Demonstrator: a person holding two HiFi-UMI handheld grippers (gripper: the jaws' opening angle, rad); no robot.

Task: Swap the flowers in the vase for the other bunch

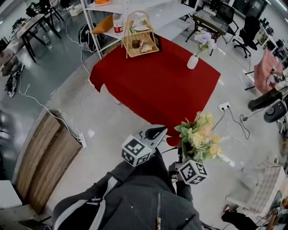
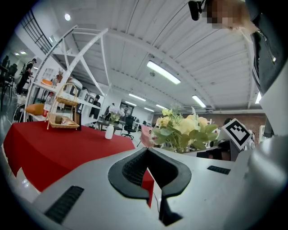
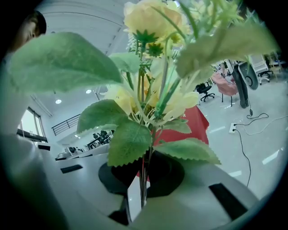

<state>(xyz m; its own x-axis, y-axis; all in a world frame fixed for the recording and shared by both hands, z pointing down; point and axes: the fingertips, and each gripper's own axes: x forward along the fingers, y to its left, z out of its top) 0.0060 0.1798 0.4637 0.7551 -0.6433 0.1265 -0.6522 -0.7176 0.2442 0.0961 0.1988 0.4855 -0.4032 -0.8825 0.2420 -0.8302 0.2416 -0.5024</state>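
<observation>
A white vase (image 1: pixel 192 61) with pale purple flowers (image 1: pixel 203 39) stands near the right corner of the red table (image 1: pixel 153 85), well ahead of both grippers. My right gripper (image 1: pixel 183 153) is shut on the stems of a yellow bunch (image 1: pixel 201 137), held upright off the table's near corner. In the right gripper view the thin stems (image 3: pixel 143 179) run up between the closed jaws and the yellow blooms (image 3: pixel 153 27) fill the frame. My left gripper (image 1: pixel 156 132) is shut and empty, beside the bunch. The left gripper view shows the vase (image 2: pixel 109 131) far off and the yellow bunch (image 2: pixel 184 132) to its right.
A two-tier wicker basket (image 1: pixel 138 36) stands at the table's far edge, with a white shelf unit (image 1: pixel 112 9) and a bottle (image 1: pixel 118 22) behind it. A wooden board (image 1: pixel 45 157) lies on the floor at left. Cables and a socket (image 1: pixel 224 106) lie right of the table.
</observation>
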